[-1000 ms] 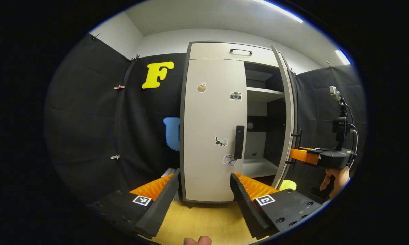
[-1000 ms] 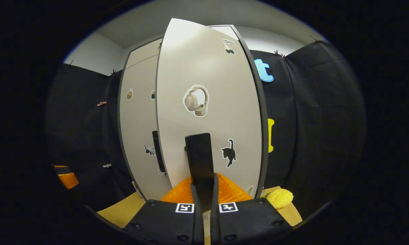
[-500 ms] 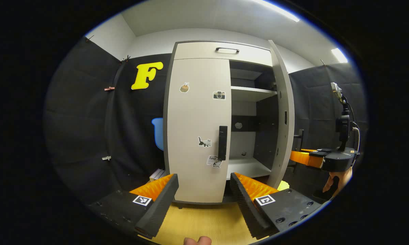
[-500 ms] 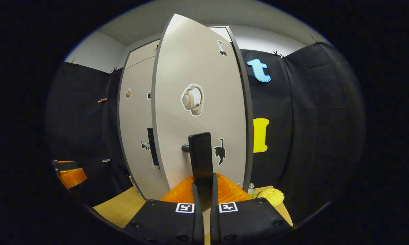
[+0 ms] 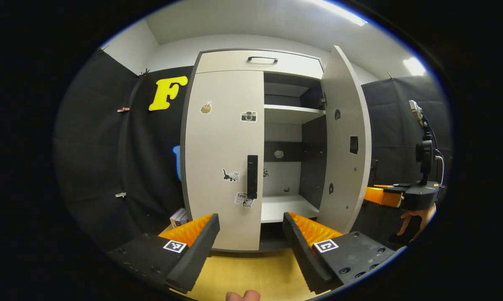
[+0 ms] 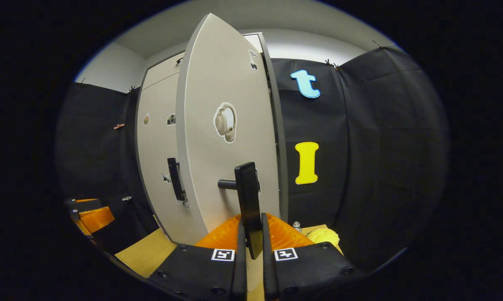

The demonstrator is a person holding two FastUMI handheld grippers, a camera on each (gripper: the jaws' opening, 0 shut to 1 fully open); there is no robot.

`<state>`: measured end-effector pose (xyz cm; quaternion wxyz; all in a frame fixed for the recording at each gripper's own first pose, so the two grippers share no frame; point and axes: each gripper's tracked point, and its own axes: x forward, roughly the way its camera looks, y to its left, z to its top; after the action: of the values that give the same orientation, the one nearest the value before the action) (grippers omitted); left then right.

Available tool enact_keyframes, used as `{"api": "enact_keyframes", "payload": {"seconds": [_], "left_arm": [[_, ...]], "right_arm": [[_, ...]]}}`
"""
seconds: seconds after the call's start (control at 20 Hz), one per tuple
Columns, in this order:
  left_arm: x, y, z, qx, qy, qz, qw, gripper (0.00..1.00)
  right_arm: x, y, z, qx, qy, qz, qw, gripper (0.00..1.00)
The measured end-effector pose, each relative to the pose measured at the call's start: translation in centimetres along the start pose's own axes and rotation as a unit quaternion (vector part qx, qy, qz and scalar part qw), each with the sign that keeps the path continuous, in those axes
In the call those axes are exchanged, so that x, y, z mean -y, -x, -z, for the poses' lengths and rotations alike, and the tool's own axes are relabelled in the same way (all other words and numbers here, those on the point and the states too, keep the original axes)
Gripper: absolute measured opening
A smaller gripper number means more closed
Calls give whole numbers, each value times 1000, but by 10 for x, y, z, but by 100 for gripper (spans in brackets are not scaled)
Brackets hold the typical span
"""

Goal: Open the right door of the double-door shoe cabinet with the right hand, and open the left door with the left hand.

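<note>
A yellow, perhaps plush, object [image 6: 323,236] beside a small bottle [image 6: 296,226].

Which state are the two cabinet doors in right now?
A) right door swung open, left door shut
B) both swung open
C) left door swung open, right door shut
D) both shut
A: the right door stands swung out, baring the shelves, with the right gripper shut on its handle, while the left door lies flush and the left gripper hangs open before it.

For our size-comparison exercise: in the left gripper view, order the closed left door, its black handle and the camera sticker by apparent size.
1. Left door
2. Black handle
3. Camera sticker
</note>
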<state>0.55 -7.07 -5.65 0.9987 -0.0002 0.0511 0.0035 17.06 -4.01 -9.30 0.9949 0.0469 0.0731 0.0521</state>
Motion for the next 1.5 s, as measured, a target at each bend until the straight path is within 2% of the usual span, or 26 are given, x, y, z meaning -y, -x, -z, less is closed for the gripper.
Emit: {"api": "enact_keyframes", "payload": {"seconds": [0.1,0.15,0.25,0.35,0.45,0.65,0.7,0.75,0.8,0.85,0.9,0.95,1.15,1.3,1.4,1.5], "left_arm": [[6,0,0,-1,-3,2,1000,95],[9,-1,0,-2,-7,3,1000,95],[14,-3,0,-3,-10,5,1000,95],[19,-6,0,-5,-11,9,1000,95],[25,-9,-1,-8,-15,11,1000,95],[33,-14,-6,-2,-10,18,1000,95],[35,-16,-7,-2,-6,19,1000,94],[34,-18,-9,-1,-5,19,1000,94],[33,-20,-11,1,-6,16,1000,95],[30,-24,-13,3,-8,12,1000,97],[28,-29,-14,6,-12,9,1000,95],[25,-35,-16,9,-16,5,1000,95],[21,-62,-19,16,-31,4,999,95],[18,-85,-22,22,-37,4,999,95],[15,-104,-21,22,-41,2,999,92],[12,-123,-23,22,-38,1,999,95]], "right_arm": [[18,0,-3,4,5,30,1000,19],[28,1,-3,9,12,44,999,15],[46,6,-9,11,14,62,998,14],[47,15,-9,5,-15,44,999,15],[45,14,-12,10,-17,41,999,26],[41,16,-12,15,-3,37,999,24],[44,18,-13,13,-3,40,999,26],[48,15,-13,13,1,46,999,23],[47,21,-15,13,3,48,999,29],[49,21,-15,13,3,52,999,33],[53,23,-14,13,3,58,998,34],[55,25,-15,14,3,63,998,53],[63,35,-16,12,8,80,997,71],[63,44,-21,16,19,87,996,94],[67,52,-28,26,23,95,995,94],[65,59,-33,31,23,96,995,94]]}}
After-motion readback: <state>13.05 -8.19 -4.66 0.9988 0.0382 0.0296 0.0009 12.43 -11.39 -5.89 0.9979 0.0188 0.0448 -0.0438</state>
